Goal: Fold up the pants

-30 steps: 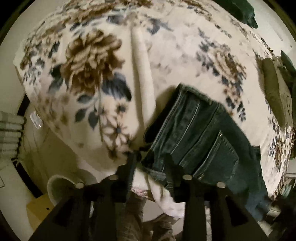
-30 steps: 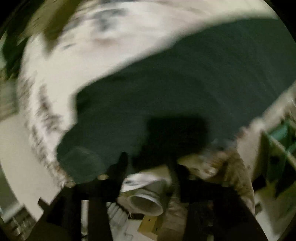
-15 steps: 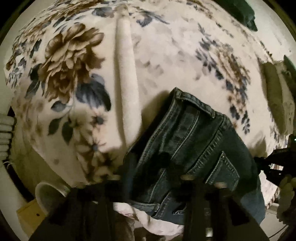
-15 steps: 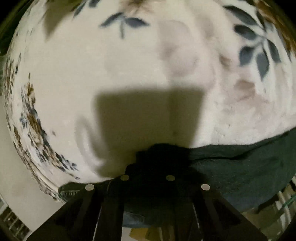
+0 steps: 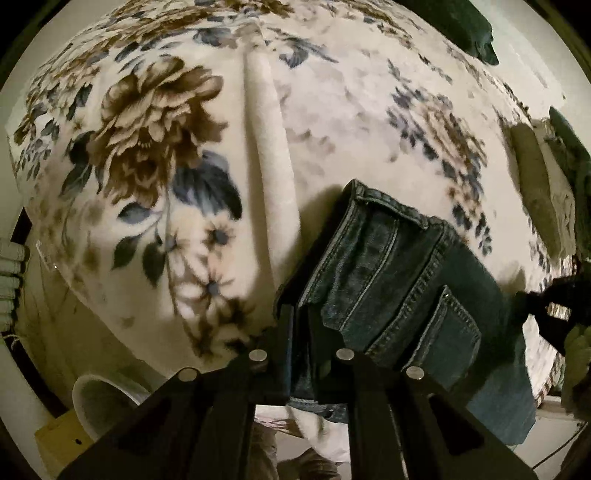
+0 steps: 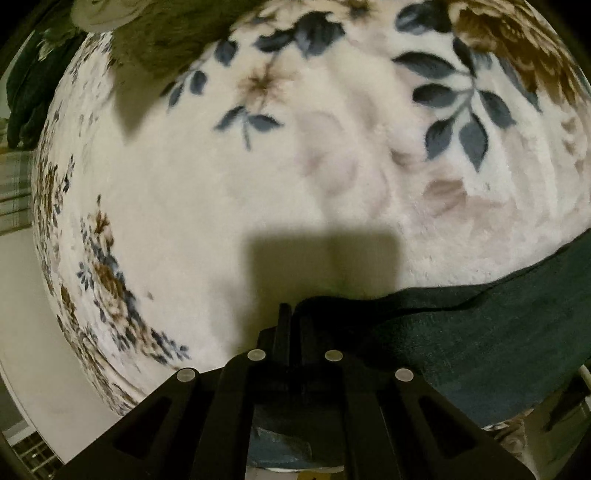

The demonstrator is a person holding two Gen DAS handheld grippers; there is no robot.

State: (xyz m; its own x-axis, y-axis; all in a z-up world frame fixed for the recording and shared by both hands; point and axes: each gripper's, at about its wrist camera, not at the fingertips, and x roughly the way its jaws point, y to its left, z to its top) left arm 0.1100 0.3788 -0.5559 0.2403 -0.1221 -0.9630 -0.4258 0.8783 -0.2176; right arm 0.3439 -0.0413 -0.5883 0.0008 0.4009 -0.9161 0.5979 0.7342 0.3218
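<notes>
Dark blue jeans lie on the floral blanket at the bed's near edge, waistband and back pocket up. My left gripper is shut on the jeans' waistband corner. My right gripper is shut on the dark denim leg end, low over the blanket. The right gripper also shows at the right edge of the left wrist view.
A raised fold runs up the blanket left of the jeans. An olive garment and dark green clothes lie at the bed's far side. A white bucket stands on the floor below. Olive fabric lies ahead of the right gripper.
Both grippers have closed on the jeans. The right gripper swung from over the denim to its edge and settled low on the blanket. The left gripper slid onto the waistband corner.
</notes>
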